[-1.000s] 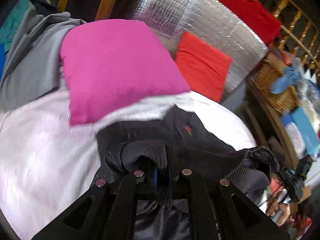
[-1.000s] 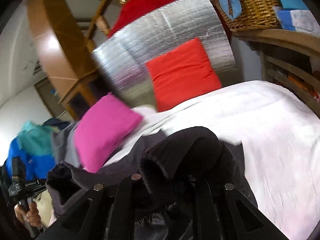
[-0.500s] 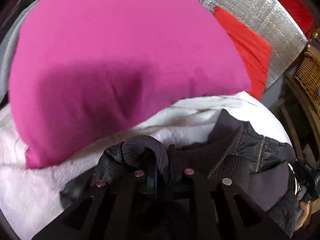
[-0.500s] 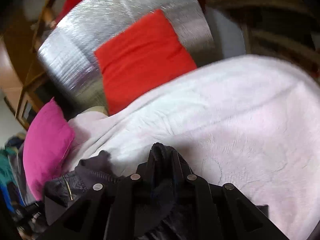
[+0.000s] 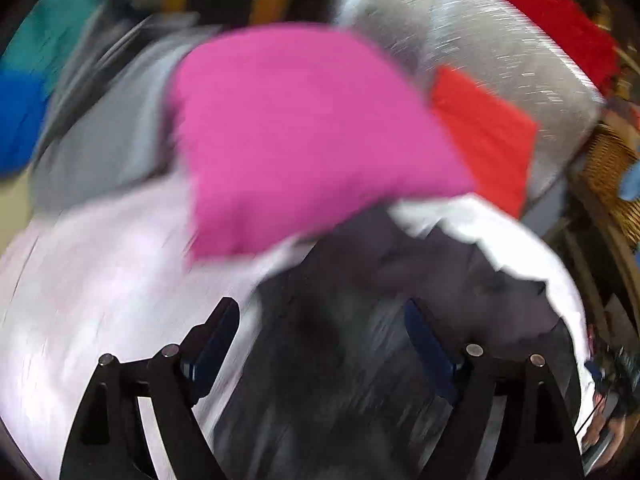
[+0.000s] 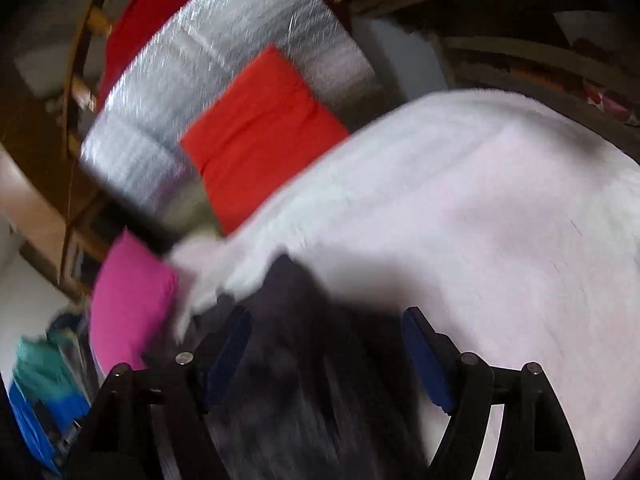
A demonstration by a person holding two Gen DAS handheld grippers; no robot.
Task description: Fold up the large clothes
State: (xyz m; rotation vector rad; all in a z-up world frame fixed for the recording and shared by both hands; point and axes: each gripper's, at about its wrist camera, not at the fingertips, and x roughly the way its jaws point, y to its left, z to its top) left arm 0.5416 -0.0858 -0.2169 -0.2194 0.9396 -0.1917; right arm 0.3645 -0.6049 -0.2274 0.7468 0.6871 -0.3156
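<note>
item: dark jacket, lying on the white bed just below the pink pillow. our left claw and right claw: both opening, released, jacket loose between them. risk, we judge: the dropped fabric bunches and the fold slips.

Bright daylight, heavy motion blur in both views, fisheye bending, dark vignetted corners, silver glare streaks

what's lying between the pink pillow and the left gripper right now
The dark jacket on the white blanket, seen in the left wrist view; the left gripper is opening over it.
</note>
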